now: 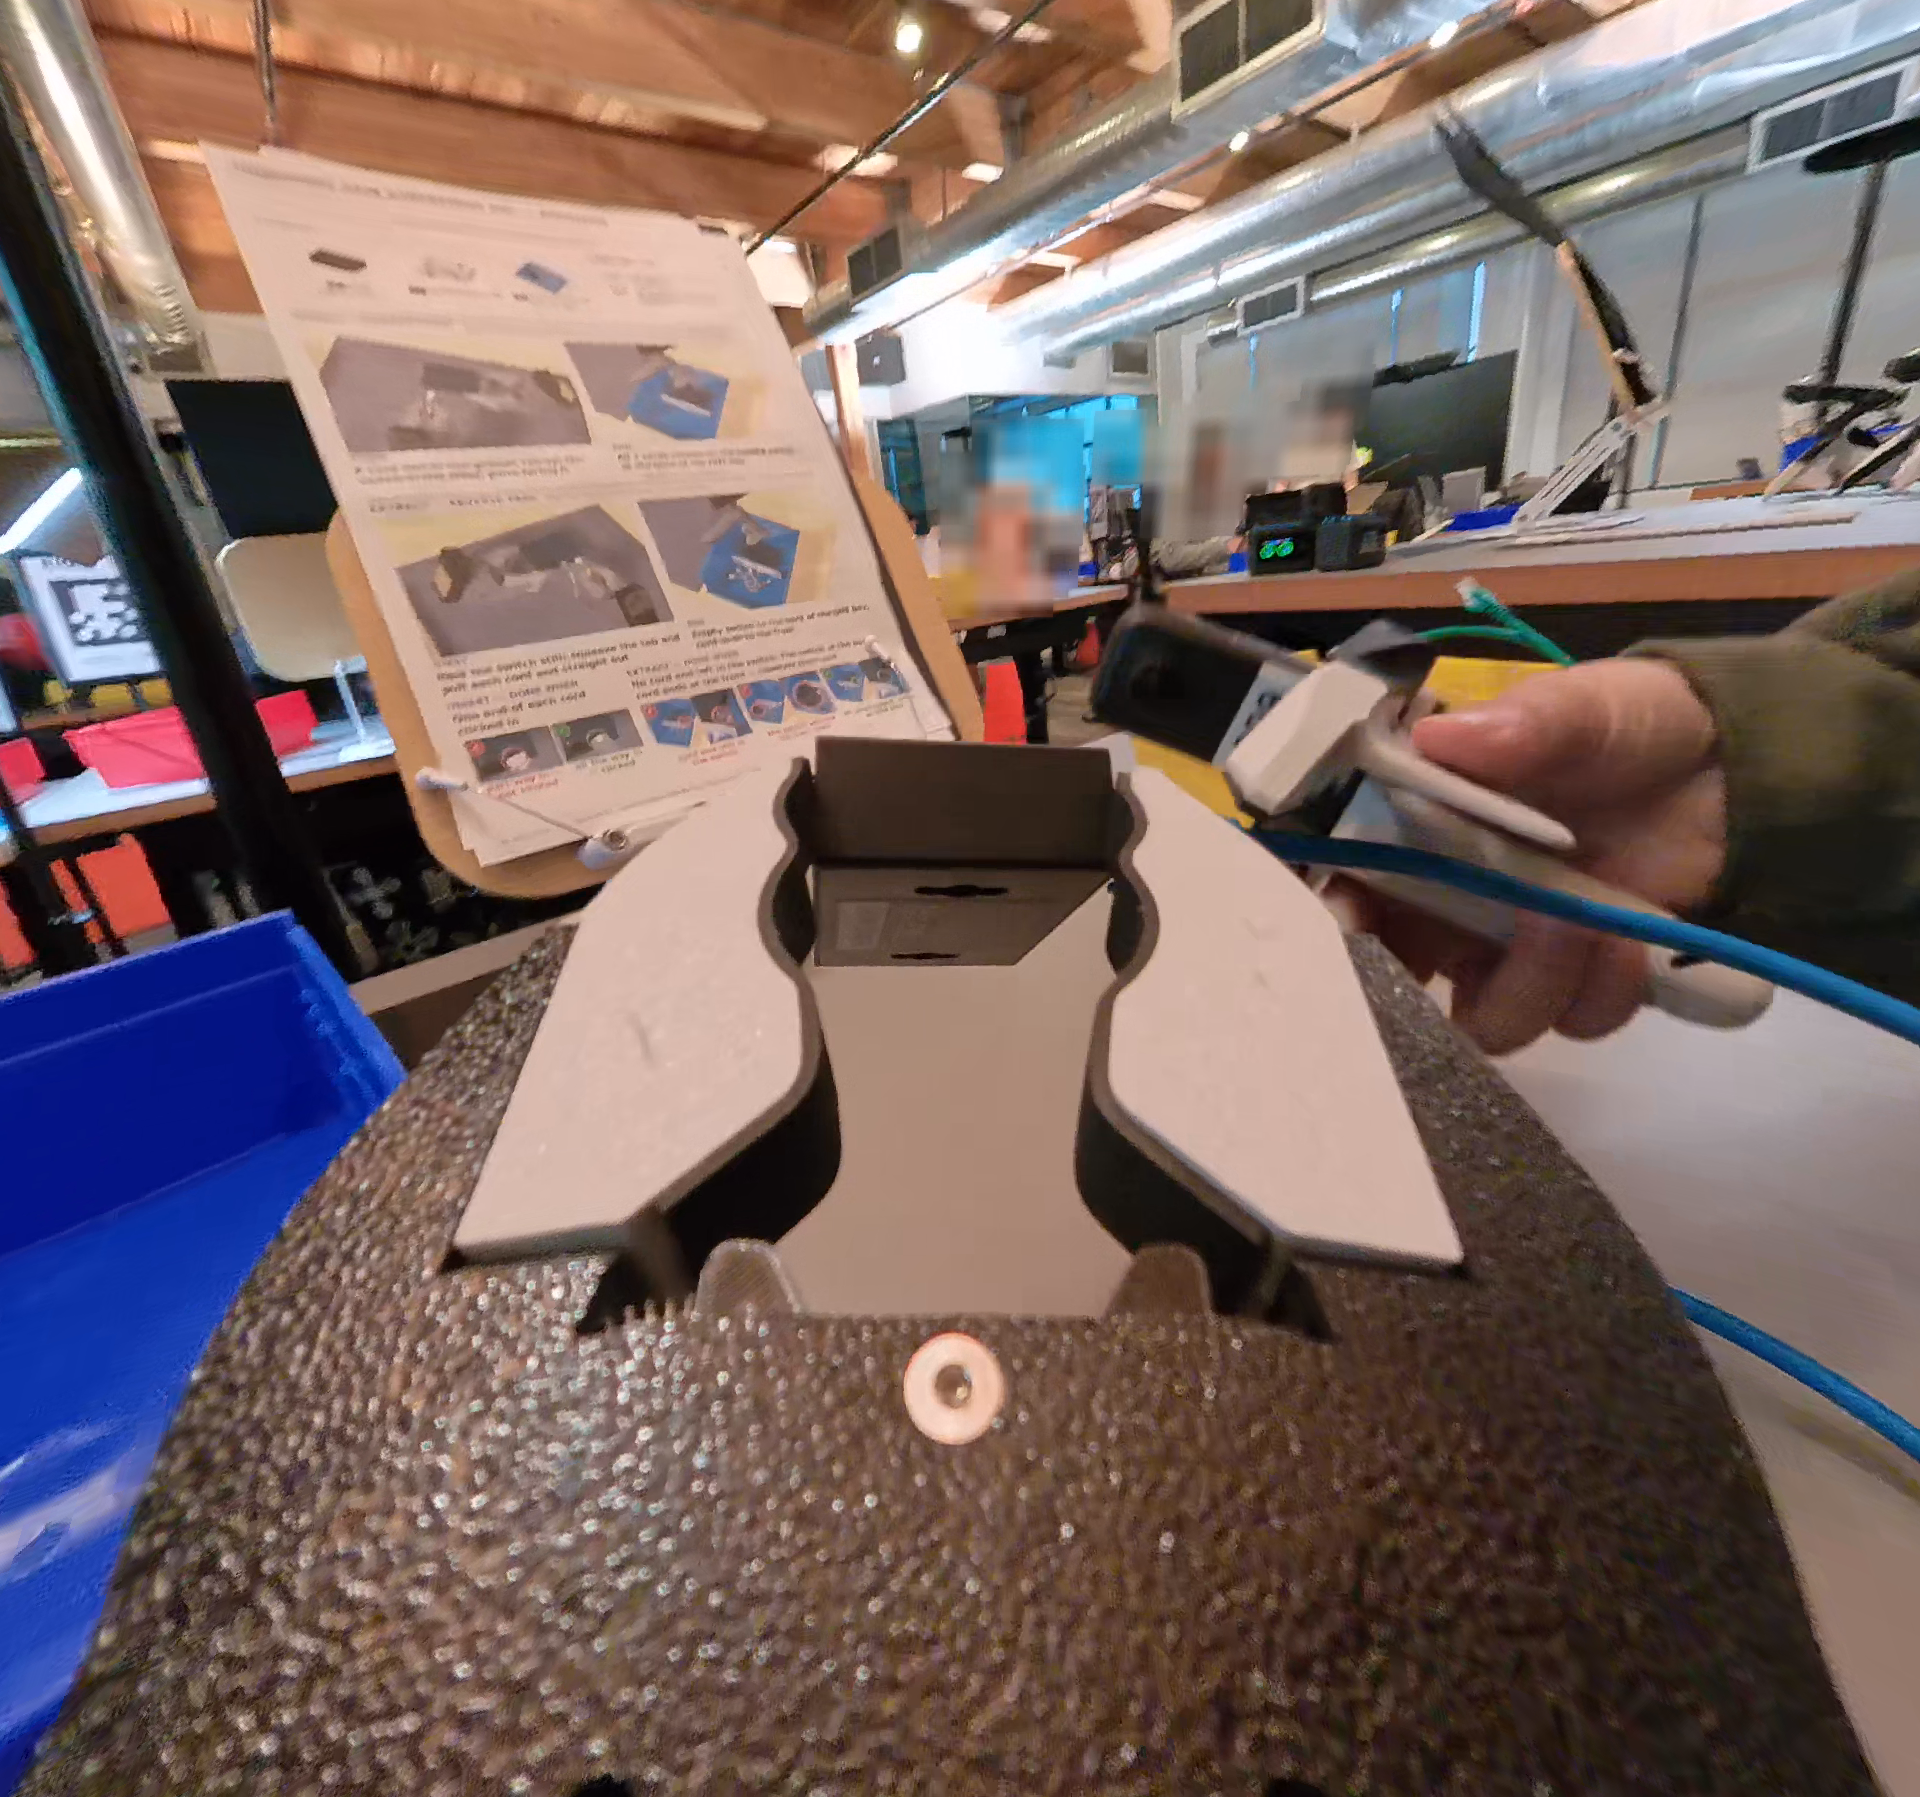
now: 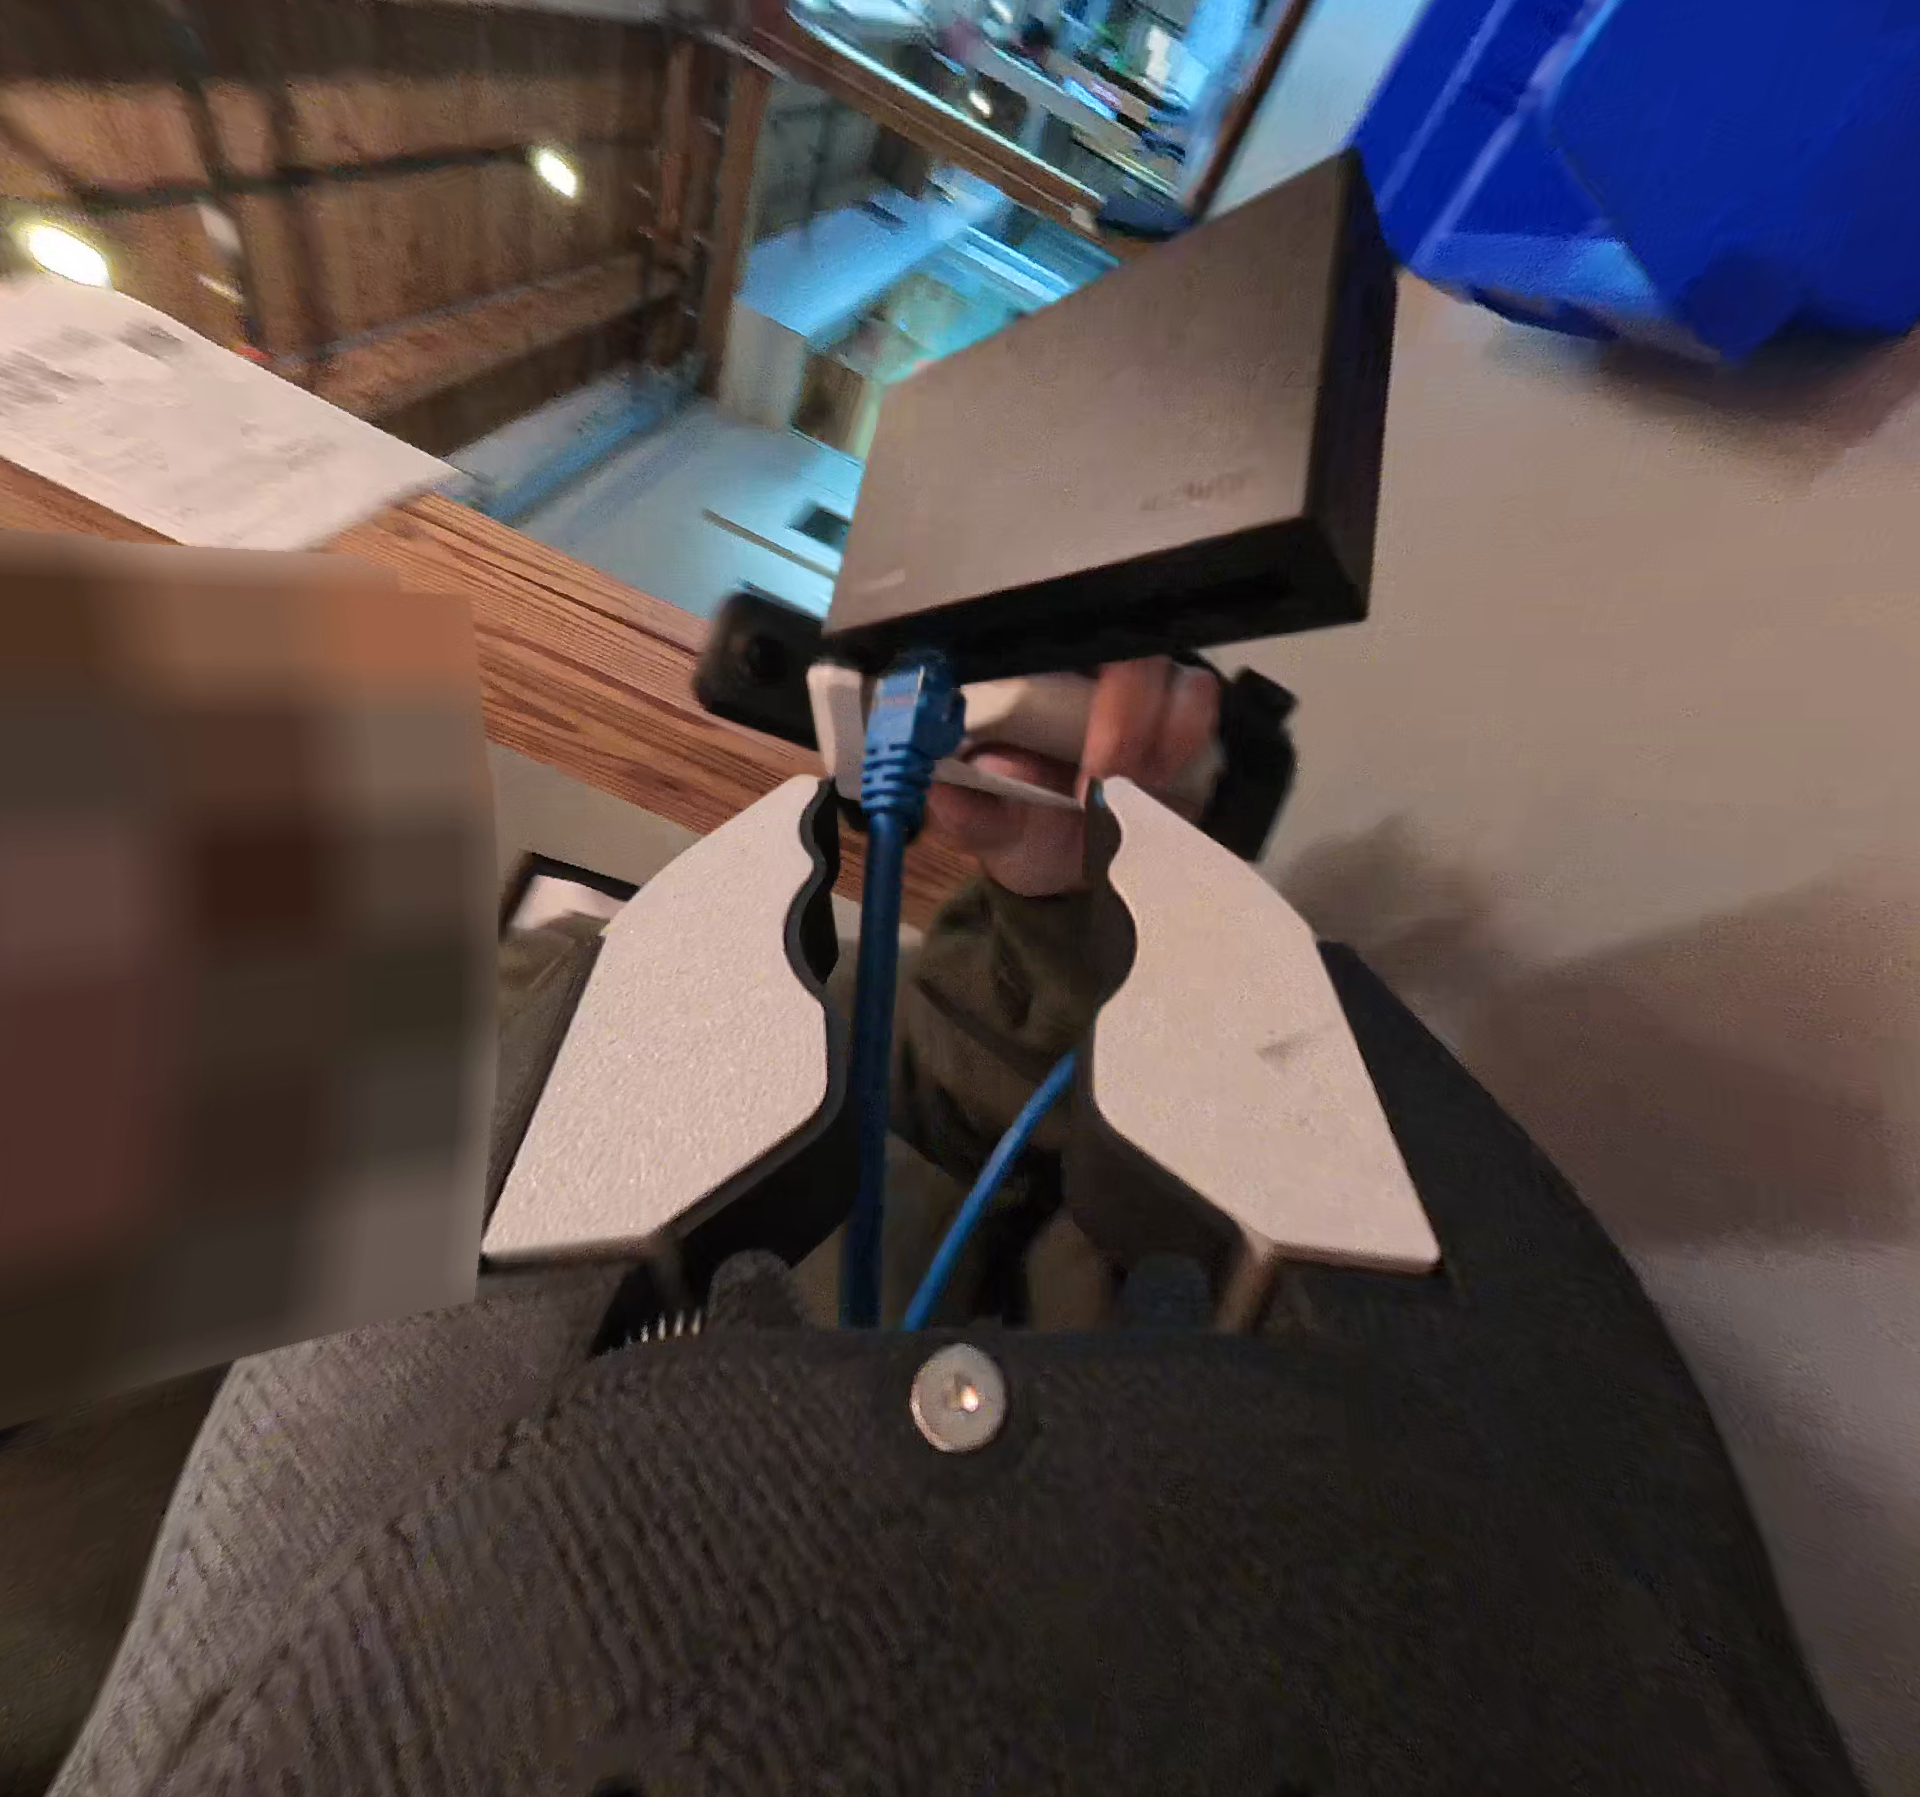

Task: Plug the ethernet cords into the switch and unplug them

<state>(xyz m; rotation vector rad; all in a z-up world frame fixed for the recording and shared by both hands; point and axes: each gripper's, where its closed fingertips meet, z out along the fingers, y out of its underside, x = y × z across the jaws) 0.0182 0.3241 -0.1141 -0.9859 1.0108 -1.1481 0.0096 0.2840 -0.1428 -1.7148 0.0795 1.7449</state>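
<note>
My left gripper is shut on the black switch, clamping it between the fingertips and holding it up off the table. In the right wrist view the switch hangs tilted in front of me. A blue ethernet plug meets its lower port edge and looks inserted. The blue cord runs back between the fingers of my right gripper, which is open with clear room beside the cord. A green cord end sticks up behind the hand that holds the right gripper.
A blue bin stands at the left and shows in the right wrist view. An instruction sheet on a cardboard stand stands behind the switch. The grey table top carries loops of blue cord. A black post rises at the left.
</note>
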